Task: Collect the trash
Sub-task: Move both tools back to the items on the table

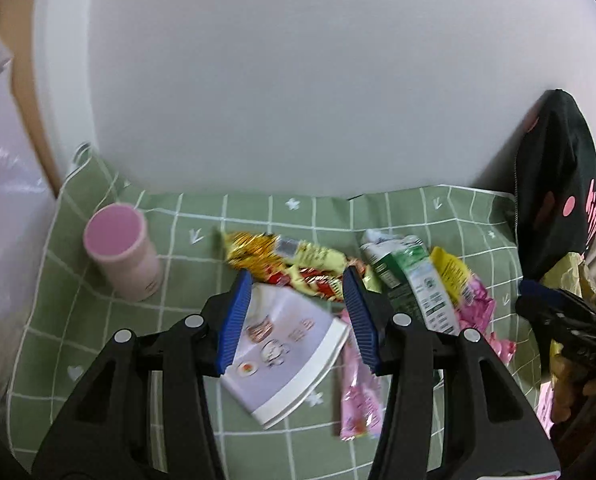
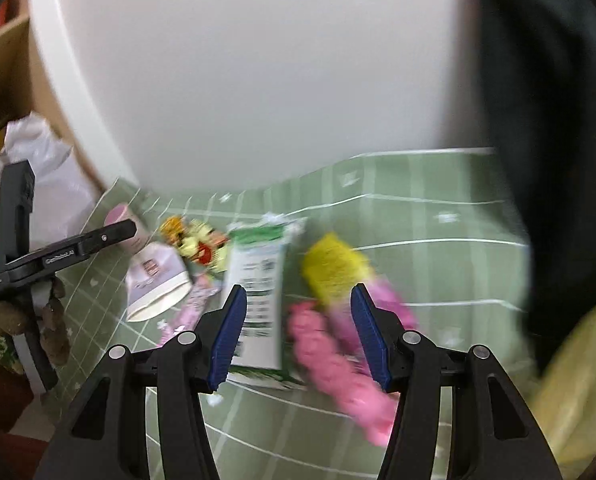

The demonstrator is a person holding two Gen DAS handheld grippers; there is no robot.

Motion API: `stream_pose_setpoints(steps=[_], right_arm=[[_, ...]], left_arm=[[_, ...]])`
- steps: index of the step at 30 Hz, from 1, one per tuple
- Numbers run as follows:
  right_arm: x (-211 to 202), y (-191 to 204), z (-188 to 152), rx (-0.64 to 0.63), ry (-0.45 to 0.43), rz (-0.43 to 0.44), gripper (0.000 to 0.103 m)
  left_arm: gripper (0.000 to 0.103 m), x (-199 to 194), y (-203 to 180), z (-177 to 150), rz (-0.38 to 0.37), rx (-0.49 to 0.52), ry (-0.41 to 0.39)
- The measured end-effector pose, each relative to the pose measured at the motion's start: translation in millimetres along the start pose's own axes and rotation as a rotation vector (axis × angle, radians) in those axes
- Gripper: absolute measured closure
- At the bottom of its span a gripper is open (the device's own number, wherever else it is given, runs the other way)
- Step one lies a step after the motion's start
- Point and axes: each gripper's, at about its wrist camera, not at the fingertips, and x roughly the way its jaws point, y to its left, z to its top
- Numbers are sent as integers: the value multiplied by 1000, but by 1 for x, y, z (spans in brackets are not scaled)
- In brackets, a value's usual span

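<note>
Left tool [image 1: 298, 316] gapes half-wide above the white paper cup [image 1: 285, 356], gripping nothing; right tool [image 2: 295, 334] spread wide, empty, over pink wrapper [image 2: 338, 364].

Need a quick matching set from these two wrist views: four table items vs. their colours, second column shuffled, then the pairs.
Items:
1. cup
2. carton
3. paper sleeve
4. bag

Colours:
A. green and white
B. black with pink dots
C. pink
D. pale lilac with white edge

Pairs: 1-C, 2-A, 3-D, 4-B
</note>
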Motion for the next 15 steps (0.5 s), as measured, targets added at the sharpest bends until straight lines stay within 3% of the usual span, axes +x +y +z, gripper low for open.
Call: stream_pose_setpoints(steps=[6,15], right_arm=[[66,22,8,-13,169,38,52],[111,24,36,-38,203,-16,50]], left_arm=[[58,-4,9,-11,28,4,13],[58,-14,26,-18,44,-34,17]])
